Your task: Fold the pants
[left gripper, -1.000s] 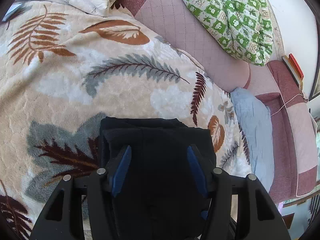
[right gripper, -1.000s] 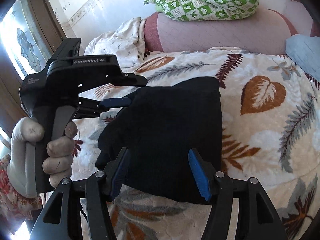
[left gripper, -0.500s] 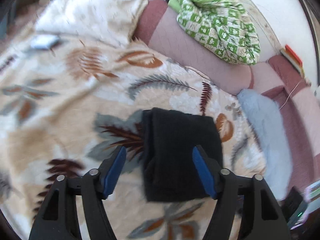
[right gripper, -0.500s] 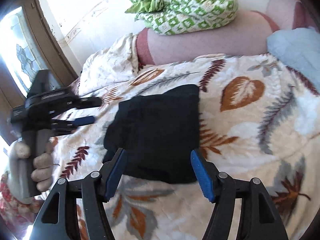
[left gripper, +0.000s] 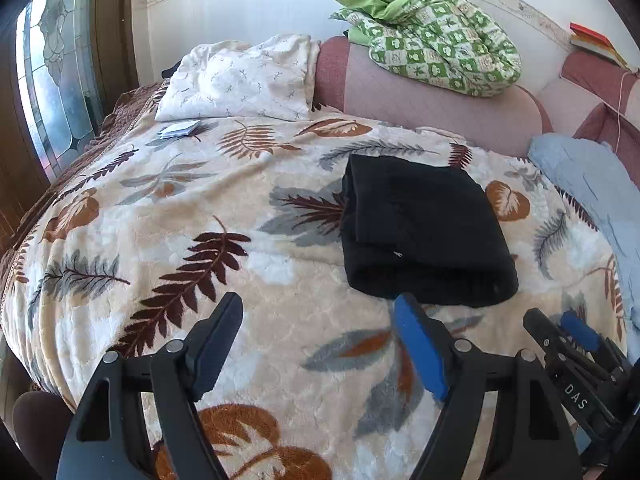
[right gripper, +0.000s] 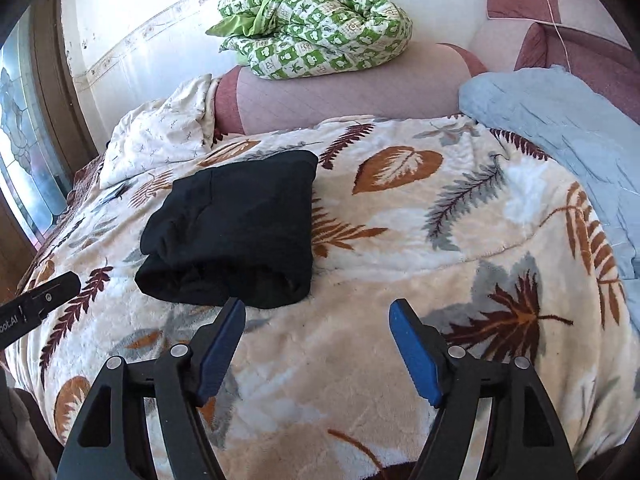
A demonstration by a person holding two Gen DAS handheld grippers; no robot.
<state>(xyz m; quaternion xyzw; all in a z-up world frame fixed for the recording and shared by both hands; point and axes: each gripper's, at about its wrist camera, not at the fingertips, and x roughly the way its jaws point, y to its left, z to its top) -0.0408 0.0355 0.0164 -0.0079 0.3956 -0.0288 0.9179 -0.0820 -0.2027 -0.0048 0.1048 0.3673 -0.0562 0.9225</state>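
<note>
I have pulled both hand-held grippers, left and right, back from the pants; their jaws have just opened wide, empty. The fold looks finished, probably.

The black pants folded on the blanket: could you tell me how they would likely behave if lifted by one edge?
The pants would probably flop and unfold: they are soft cloth stacked in loose layers, with rounded folds sagging at the near edge. They look fairly light, barely denting the plush blanket. Pushed, they would likely bunch rather than slide on that fuzzy pile.
</note>
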